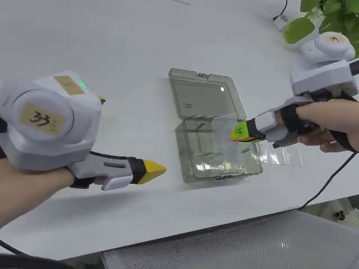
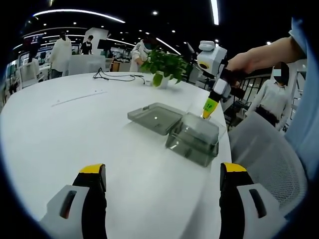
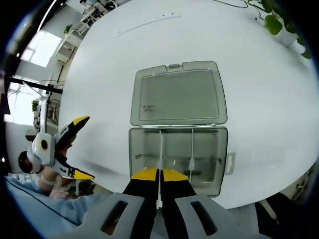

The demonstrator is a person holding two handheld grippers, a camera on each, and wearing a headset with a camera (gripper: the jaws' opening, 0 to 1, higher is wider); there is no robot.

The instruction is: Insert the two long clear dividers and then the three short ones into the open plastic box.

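The open grey-clear plastic box (image 1: 193,162) lies mid-table with its lid (image 1: 205,98) folded flat behind it. My right gripper (image 1: 240,132) is shut on a clear divider (image 1: 224,134), holding it upright just above the base's right half. In the right gripper view the jaws (image 3: 159,174) pinch that divider (image 3: 160,149) edge-on over the base (image 3: 139,149), where another divider (image 3: 193,149) stands inside. My left gripper (image 1: 151,170) hovers left of the box, open and empty (image 2: 162,168). It faces the box (image 2: 194,137) and the right gripper (image 2: 209,105).
Loose clear dividers (image 1: 280,156) lie on the table right of the box. A potted plant (image 1: 322,17) stands at the far right corner. A mesh chair (image 1: 235,246) sits below the table's near edge. People stand in the background (image 2: 60,52).
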